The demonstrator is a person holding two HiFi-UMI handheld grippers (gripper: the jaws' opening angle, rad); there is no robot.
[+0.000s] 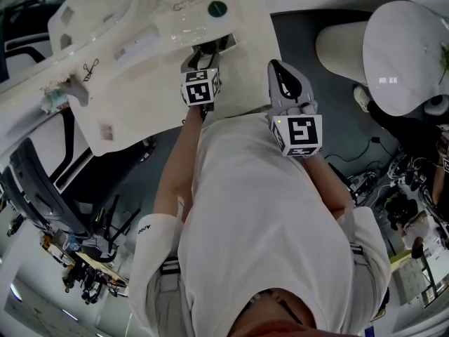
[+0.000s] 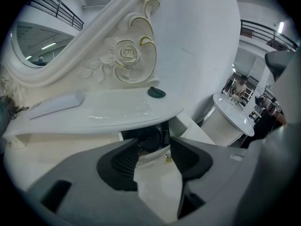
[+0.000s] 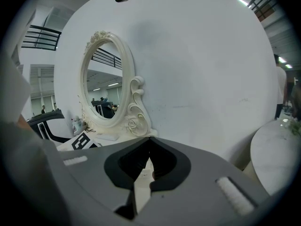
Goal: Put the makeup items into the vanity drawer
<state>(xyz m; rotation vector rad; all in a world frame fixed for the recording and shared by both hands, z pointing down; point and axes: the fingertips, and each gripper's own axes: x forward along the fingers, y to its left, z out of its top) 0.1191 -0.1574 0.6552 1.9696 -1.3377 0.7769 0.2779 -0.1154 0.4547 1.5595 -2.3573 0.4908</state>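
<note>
Your left gripper held its jaws wide apart and empty at the pulled-out vanity drawer, where a dark round item seemingly lay. Your right gripper had its jaws pressed together on nothing. Next, approach the green item on the worktop squarely.

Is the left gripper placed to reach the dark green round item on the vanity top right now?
Probably yes: the left gripper is open and empty, and the dark green round item lies in the open on the vanity top beyond it; nothing stands between.
</note>
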